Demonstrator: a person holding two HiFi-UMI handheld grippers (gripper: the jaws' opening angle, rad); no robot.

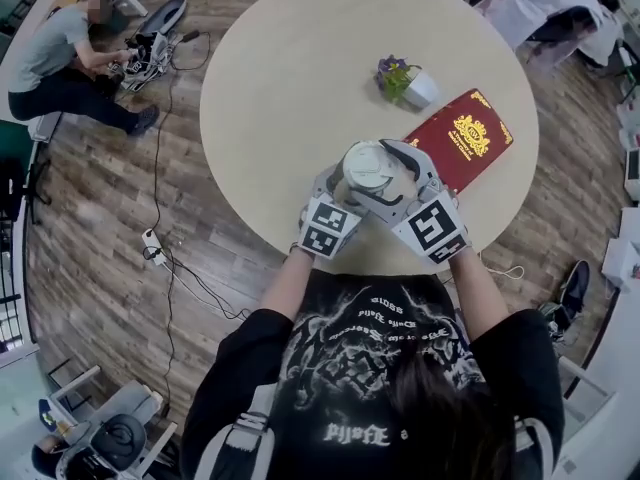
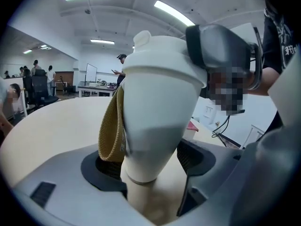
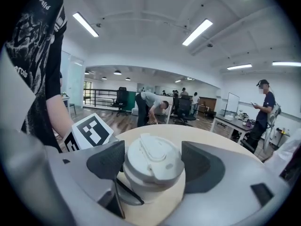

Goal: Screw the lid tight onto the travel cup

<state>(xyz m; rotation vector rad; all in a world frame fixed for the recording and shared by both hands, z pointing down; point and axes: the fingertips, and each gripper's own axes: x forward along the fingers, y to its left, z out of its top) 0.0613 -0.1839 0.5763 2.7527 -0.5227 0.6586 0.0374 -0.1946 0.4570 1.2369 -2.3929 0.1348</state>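
Note:
A white travel cup (image 1: 368, 166) stands near the front edge of the round beige table (image 1: 280, 98). In the left gripper view the cup (image 2: 160, 93) fills the middle, with a tan strap (image 2: 112, 131) hanging down its side. My left gripper (image 2: 148, 163) is shut on the cup's narrow lower part, and in the head view this left gripper (image 1: 342, 196) comes in from the lower left. The white lid (image 3: 153, 157) sits on top of the cup. My right gripper (image 3: 153, 163) has both pads against the lid's rim; from above, the right gripper (image 1: 398, 173) reaches in from the lower right.
A red box (image 1: 460, 136) lies on the table just right of the cup, and a small potted plant (image 1: 408, 84) stands behind it. Beyond the table on the left, a person (image 1: 60, 63) sits on the floor. Cables (image 1: 165, 258) run across the wooden floor.

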